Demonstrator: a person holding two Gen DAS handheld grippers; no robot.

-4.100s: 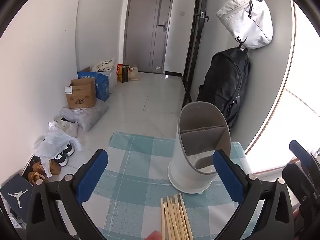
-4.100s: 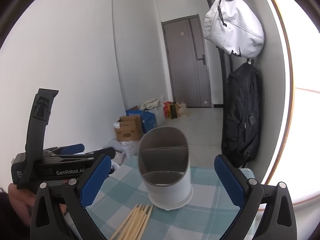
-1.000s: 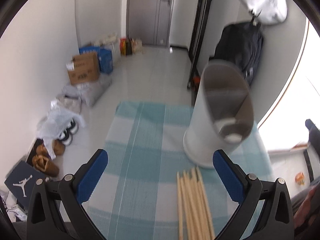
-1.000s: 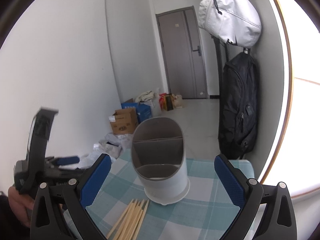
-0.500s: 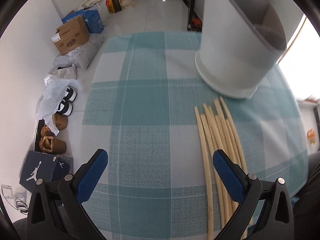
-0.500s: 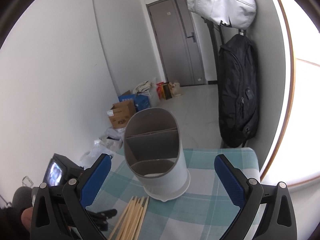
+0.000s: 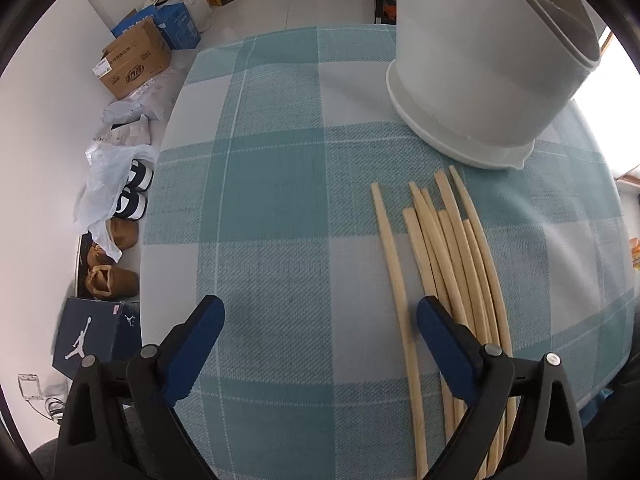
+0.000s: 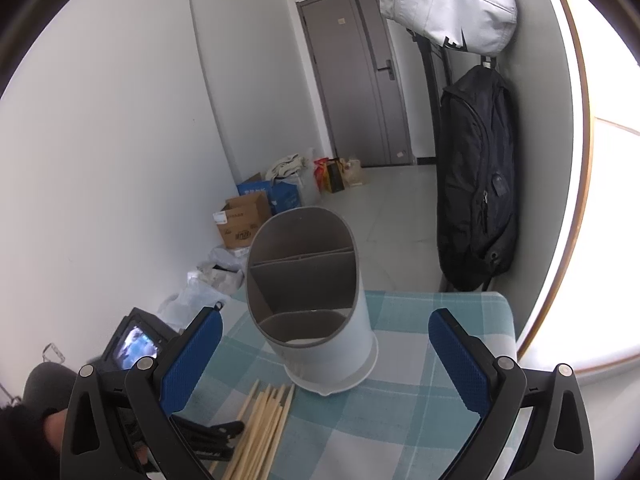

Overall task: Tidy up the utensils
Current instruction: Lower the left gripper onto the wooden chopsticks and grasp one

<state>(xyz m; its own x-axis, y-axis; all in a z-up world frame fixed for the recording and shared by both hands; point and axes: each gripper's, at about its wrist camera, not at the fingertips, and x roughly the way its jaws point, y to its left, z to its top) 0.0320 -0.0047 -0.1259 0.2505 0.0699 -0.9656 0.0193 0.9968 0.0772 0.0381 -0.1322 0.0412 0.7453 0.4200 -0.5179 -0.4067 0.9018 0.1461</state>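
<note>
One desk, teal-and-white woven check cloth (image 7: 280,208). Eight slim, tapered wooden chopsticks (image 7: 440,248), loose, just beside one white oval two-compartment holder (image 7: 480,80). Left gripper (image 7: 320,320) closing, one chopstick between its fingers, ungripped; right gripper (image 8: 324,344) spread, empty.

The left gripper (image 7: 318,322) points steeply down, jaws closing (nothing gripped); the right gripper (image 8: 325,334) gapes wide.

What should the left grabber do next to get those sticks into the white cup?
Probably keep closing the left gripper on the single chopstick lying apart from the bundle. Its jaws are closing with that stick between them, not yet pinched. The holder stands empty just beyond.
</note>
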